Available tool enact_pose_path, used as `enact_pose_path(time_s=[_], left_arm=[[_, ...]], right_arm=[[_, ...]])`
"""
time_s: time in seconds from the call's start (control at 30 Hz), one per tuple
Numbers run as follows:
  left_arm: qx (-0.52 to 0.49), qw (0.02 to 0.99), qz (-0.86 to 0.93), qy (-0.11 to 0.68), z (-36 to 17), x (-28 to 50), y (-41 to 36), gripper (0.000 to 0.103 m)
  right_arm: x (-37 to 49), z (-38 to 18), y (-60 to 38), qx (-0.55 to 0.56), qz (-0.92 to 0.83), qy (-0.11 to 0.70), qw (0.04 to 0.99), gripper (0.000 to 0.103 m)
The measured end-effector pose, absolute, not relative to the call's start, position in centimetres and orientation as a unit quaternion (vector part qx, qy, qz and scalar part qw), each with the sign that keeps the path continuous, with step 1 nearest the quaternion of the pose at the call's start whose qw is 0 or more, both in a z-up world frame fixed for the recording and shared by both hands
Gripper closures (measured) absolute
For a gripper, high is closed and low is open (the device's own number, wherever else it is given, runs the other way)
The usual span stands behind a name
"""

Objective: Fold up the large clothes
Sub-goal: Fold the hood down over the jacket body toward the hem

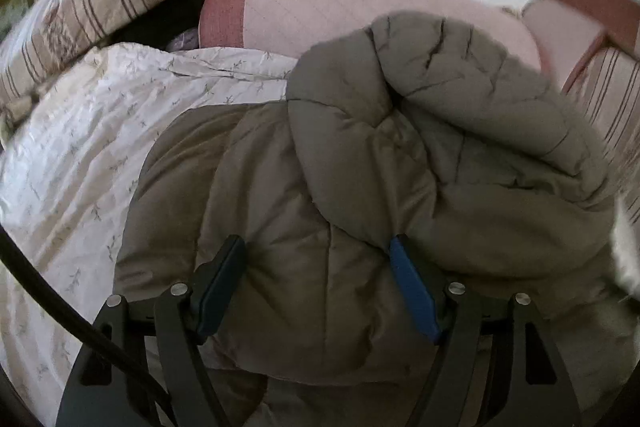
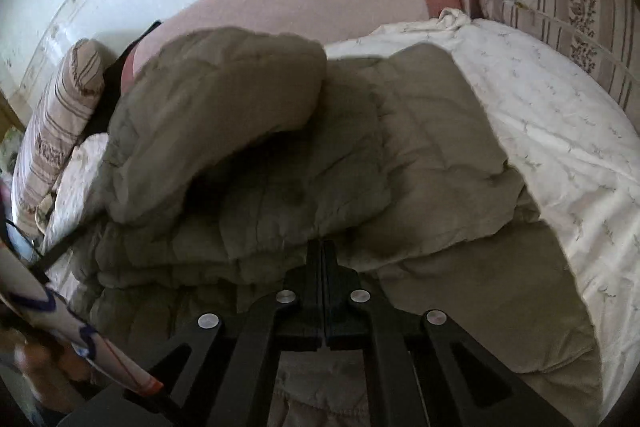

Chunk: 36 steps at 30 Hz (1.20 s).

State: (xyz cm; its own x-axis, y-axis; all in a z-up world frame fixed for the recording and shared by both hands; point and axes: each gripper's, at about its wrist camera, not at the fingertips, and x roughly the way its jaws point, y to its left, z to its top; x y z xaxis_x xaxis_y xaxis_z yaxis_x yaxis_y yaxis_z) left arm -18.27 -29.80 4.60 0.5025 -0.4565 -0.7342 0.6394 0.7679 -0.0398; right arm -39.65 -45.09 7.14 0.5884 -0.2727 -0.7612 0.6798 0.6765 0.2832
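L gripper (image 1: pixel 318 247) fingers spread over padded coat (image 1: pixel 360 187); R gripper (image 2: pixel 322 247) clenched on it.

My left tool (image 1: pixel 318 247): matte black linkage arms w/ four round silver screws; one pad is black, the other blue (image 1: pixel 412 287). Thick black cable (image 1: pixel 60 311) curves past its left side. My right tool (image 2: pixel 322 247): same black frame, four silver screws, both fingers black. Person's sleeve (image 2: pixel 60 323): white w/ purple and red lines; blurred bit of skin beneath it.
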Motion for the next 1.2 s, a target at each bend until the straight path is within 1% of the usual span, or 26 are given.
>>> enact_pose_path(time_s=[0.07,0.17,0.23,0.27,0.3,0.4,0.43,0.47,0.5,0.6,0.63,0.73,0.83,0.9,1.0,1.07,1.13,1.2], left_arm=[[0.120,0.860,-0.321,0.378,4.9,-18.5,-29.8,0.029],[0.116,0.858,-0.322,0.384,4.7,-18.6,-29.6,0.028],[0.117,0.858,-0.322,0.383,4.7,-18.7,-29.6,0.027],[0.117,0.858,-0.321,0.383,4.6,-18.7,-29.5,0.027],[0.118,0.858,-0.321,0.383,4.6,-18.7,-29.5,0.027],[0.121,0.859,-0.321,0.381,4.6,-18.8,-29.4,0.026],[0.121,0.859,-0.321,0.381,4.6,-18.6,-29.3,0.026],[0.121,0.859,-0.321,0.381,4.6,-18.6,-29.3,0.026],[0.120,0.859,-0.322,0.380,4.7,-18.6,-29.2,0.026],[0.090,0.858,-0.346,0.368,6.2,-18.8,-28.5,0.026],[0.076,0.861,-0.354,0.358,6.9,-18.9,-28.1,0.026],[0.047,0.871,-0.366,0.325,8.4,-19.3,-28.0,0.026],[0.045,0.861,-0.365,0.350,7.3,-18.5,-29.6,0.026],[0.070,0.856,-0.343,0.381,5.2,-17.7,-30.7,0.026],[0.117,0.862,-0.328,0.368,4.5,-18.3,-31.6,0.026],[0.125,0.864,-0.324,0.365,4.3,-18.5,-31.7,0.026],[0.121,0.863,-0.324,0.369,4.1,-18.3,-31.5,0.025],[0.119,0.863,-0.323,0.370,4.1,-18.2,-31.4,0.023]], right_arm=[[-39.9,9.3,-44.5,0.254,-0.303,0.336,0.855,0.102],[-39.9,13.4,-42.7,0.185,-0.322,0.282,0.885,0.102],[-38.5,15.5,-41.9,0.163,-0.301,0.266,0.901,0.096],[-37.8,15.8,-41.8,0.161,-0.297,0.265,0.903,0.089],[-36.9,15.9,-41.9,0.168,-0.291,0.263,0.905,0.085],[-33.3,14.4,-42.6,0.196,-0.264,0.274,0.904,0.084],[-32.3,13.3,-42.7,0.200,-0.258,0.287,0.901,0.084],[-31.8,12.1,-42.9,0.200,-0.249,0.304,0.897,0.081],[-31.6,10.9,-43.2,0.198,-0.250,0.320,0.892,0.081],[-30.4,5.5,-44.0,0.201,-0.256,0.392,0.861,0.080],[-30.6,4.9,-44.1,0.206,-0.253,0.390,0.861,0.080],[-30.7,5.2,-44.4,0.214,-0.251,0.388,0.861,0.080],[-30.8,5.0,-44.0,0.199,-0.256,0.389,0.862,0.080],[-30.5,5.2,-43.5,0.192,-0.253,0.392,0.863,0.080],[-30.6,5.3,-43.6,0.191,-0.244,0.396,0.864,0.080],[-30.9,5.6,-43.7,0.198,-0.242,0.395,0.864,0.080],[-31.4,6.5,-43.9,0.211,-0.240,0.383,0.867,0.080],[-32.3,8.2,-44.3,0.218,-0.242,0.348,0.879,0.080]])
